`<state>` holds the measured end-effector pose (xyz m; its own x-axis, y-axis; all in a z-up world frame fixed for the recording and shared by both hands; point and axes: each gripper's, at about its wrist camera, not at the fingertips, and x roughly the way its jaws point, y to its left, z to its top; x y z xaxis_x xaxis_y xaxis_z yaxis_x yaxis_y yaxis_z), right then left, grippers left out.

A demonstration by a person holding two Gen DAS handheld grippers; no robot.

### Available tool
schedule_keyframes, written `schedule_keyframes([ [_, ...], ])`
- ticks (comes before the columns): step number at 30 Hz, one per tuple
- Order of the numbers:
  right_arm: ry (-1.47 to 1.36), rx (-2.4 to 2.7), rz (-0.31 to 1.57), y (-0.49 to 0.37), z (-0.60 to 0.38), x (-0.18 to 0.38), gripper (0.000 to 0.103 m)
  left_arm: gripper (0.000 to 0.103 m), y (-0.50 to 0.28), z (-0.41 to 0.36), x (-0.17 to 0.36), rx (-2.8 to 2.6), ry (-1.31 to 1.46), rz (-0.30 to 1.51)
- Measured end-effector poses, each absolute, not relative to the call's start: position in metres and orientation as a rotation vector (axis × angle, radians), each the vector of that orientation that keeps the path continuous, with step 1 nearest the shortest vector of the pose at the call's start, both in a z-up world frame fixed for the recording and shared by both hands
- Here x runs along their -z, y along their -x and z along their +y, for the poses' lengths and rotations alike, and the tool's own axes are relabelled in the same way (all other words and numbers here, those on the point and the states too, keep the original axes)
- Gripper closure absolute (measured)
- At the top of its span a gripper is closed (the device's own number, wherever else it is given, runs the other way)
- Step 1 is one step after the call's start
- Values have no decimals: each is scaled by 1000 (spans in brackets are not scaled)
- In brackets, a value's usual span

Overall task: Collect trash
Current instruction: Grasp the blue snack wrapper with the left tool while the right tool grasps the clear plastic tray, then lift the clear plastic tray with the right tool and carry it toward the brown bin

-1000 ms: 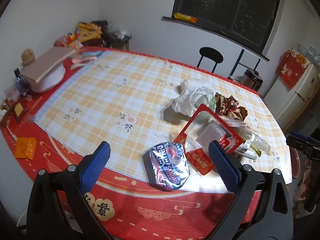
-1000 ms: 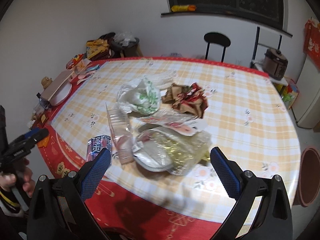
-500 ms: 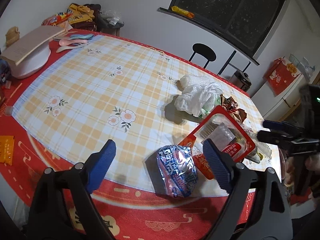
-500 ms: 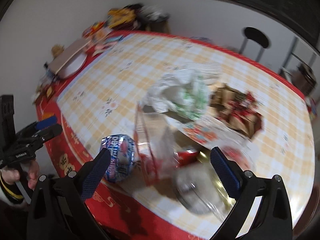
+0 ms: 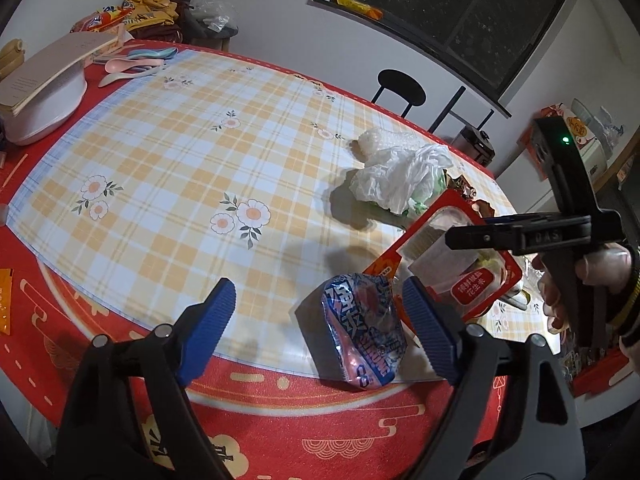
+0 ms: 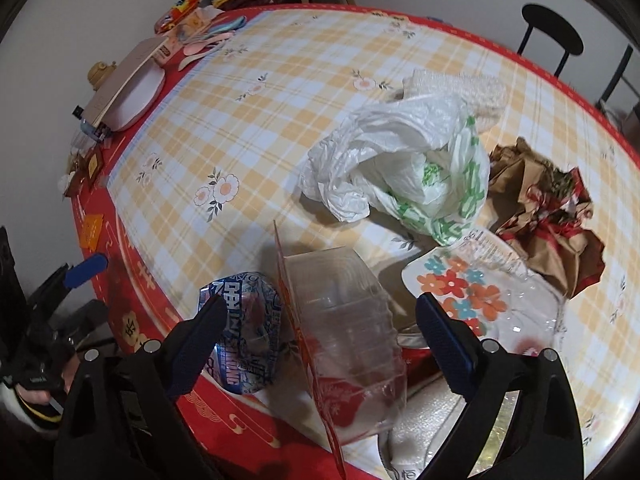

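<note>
Taking the white plastic bag (image 6: 404, 168) as the landmark, and starting far to its left in the right wrist view: a pale lidded dish (image 6: 132, 96) with a flat board across it sits at the red border of the desk (image 6: 280, 80), well apart from the bag, with pink and blue spoons (image 6: 208, 40) beyond it.

Nearer the camera and left of the bag, a crumpled blue-and-silver wrapper (image 6: 244, 340) lies at the desk's near edge. The left gripper (image 5: 316, 320) hangs above it, jaws wide and slowly narrowing, the wrapper between the blue pads (image 5: 210, 328) but not touched by them.

Just in front of the bag, a clear plastic tray on a red card backing (image 6: 340, 340) stands tilted on edge, touching the wrapper's right side. The right gripper (image 6: 320, 332) points steeply down over it, jaws closing, the tray between them and neither pad pressing it yet.

Right of that tray and below the bag lies clear film with an orange flower print (image 6: 460, 288). Further right, just beside the bag, is a crumpled heap of brown and red paper (image 6: 548, 216).

Behind the bag, touching it, sits a white bubbly sheet (image 6: 456, 84). A black chair (image 6: 552, 36) stands beyond the desk's far rim.
</note>
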<state>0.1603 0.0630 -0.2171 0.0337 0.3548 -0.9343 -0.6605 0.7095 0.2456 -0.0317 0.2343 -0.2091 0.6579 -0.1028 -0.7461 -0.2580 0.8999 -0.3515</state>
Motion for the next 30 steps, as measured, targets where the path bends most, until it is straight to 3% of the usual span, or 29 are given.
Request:
schedule_keyframes([
  [3, 290, -771, 1363, -162, 65, 224, 17, 20, 33, 233, 211, -84, 459, 862],
  [11, 259, -751, 1420, -155, 54, 226, 58, 23, 32, 227, 219, -63, 472, 885],
  [23, 144, -675, 1312, -140, 28, 202, 58, 26, 25, 210, 249, 7, 514, 980],
  [30, 78, -644, 1228, -127, 18, 189, 58, 36, 17, 212, 279, 24, 614, 1044],
])
